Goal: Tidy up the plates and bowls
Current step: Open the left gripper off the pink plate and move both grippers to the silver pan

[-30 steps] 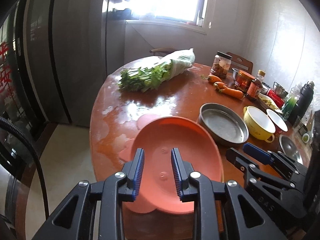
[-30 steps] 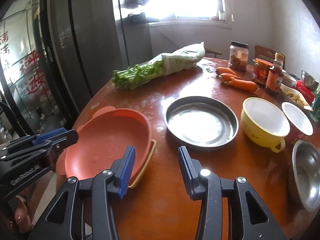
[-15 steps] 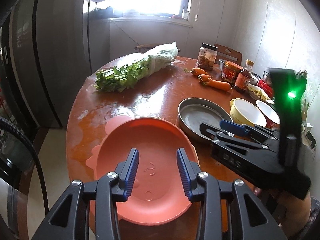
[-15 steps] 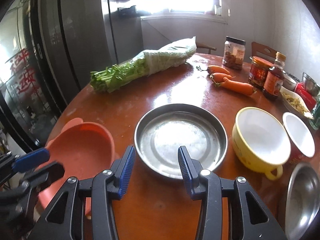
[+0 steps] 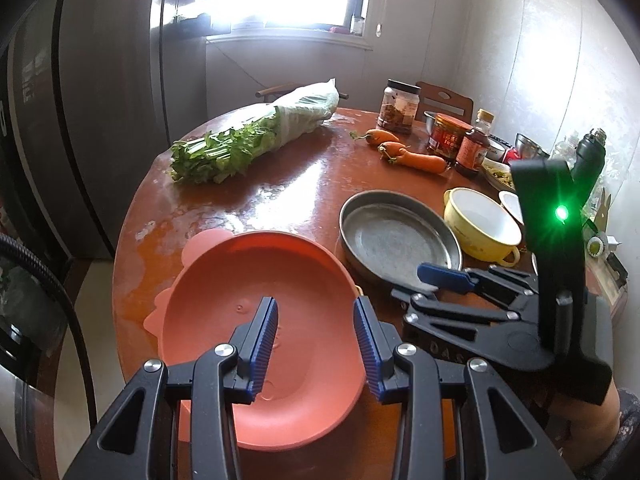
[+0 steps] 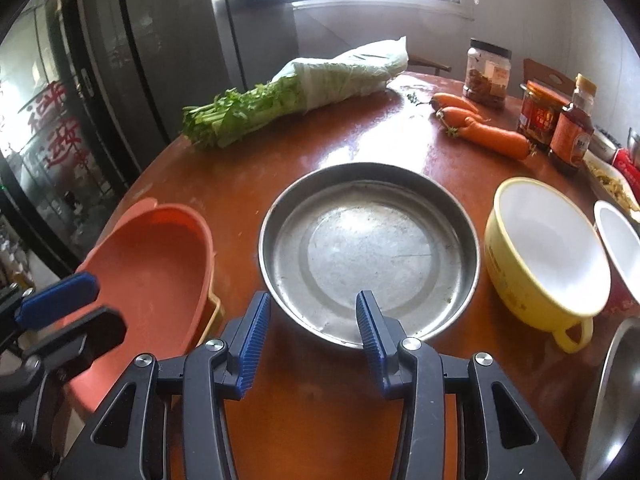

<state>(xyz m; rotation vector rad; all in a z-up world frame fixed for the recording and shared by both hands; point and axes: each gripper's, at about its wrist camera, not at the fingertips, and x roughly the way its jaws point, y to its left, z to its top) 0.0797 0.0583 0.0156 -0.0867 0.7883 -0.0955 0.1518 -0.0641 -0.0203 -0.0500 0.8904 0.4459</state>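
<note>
The left gripper (image 5: 315,336) points steeply down near the table's near-left edge, its blue-padded jaws apart with nothing pinched between them. The right gripper (image 6: 312,336) tilts down just beside it, toward the near edge, jaws likewise parted and empty. A hand (image 5: 592,432), probably bare, grips its handle.

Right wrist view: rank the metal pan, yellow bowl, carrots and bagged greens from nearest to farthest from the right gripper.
From the right gripper:
1. Metal pan, straight ahead, its near rim between the fingers.
2. Yellow bowl, right of the pan.
3. Carrots, beyond the pan, right.
4. Bagged greens, far side, left.
</note>
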